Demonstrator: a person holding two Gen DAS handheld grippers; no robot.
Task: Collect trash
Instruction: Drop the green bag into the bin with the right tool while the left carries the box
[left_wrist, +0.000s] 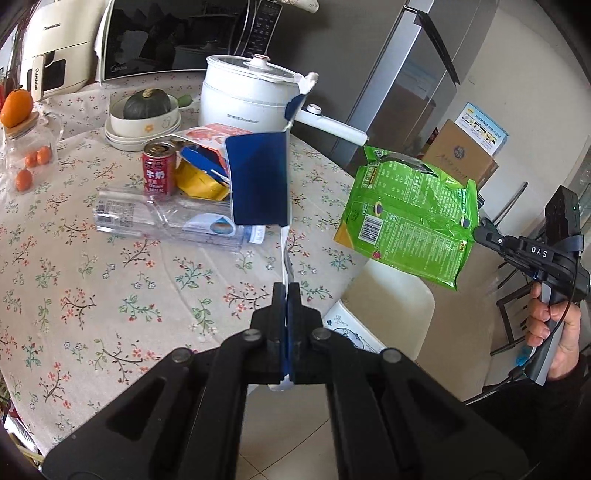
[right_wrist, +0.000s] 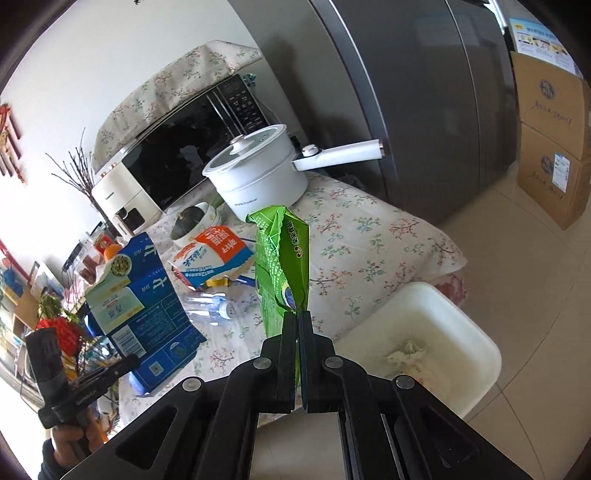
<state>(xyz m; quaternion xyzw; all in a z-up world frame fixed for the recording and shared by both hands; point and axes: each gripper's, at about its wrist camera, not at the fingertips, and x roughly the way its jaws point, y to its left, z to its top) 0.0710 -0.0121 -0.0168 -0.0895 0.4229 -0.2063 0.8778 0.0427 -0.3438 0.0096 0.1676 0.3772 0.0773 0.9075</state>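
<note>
My left gripper (left_wrist: 287, 292) is shut on the lower edge of a flattened blue carton (left_wrist: 258, 181), which stands up above the table edge. In the right wrist view the same blue carton (right_wrist: 144, 306) hangs at the lower left from the left gripper (right_wrist: 127, 363). My right gripper (right_wrist: 298, 314) is shut on a crumpled green snack bag (right_wrist: 282, 258). The left wrist view shows that green bag (left_wrist: 410, 218) in the air right of the table, pinched by the right gripper (left_wrist: 477, 232) in a hand (left_wrist: 554, 325). A white bin (right_wrist: 461, 314) with a tissue inside stands below it.
On the floral tablecloth (left_wrist: 92, 295) lie a clear plastic bottle (left_wrist: 166, 218), a red can (left_wrist: 159, 168), a yellow wrapper (left_wrist: 199, 181) and an orange-and-white bag (right_wrist: 210, 251). A white pot (left_wrist: 251, 96), a bowl with a squash (left_wrist: 146, 114) and a microwave (left_wrist: 166, 37) stand behind. The bin (left_wrist: 399, 302) sits by the table's right edge.
</note>
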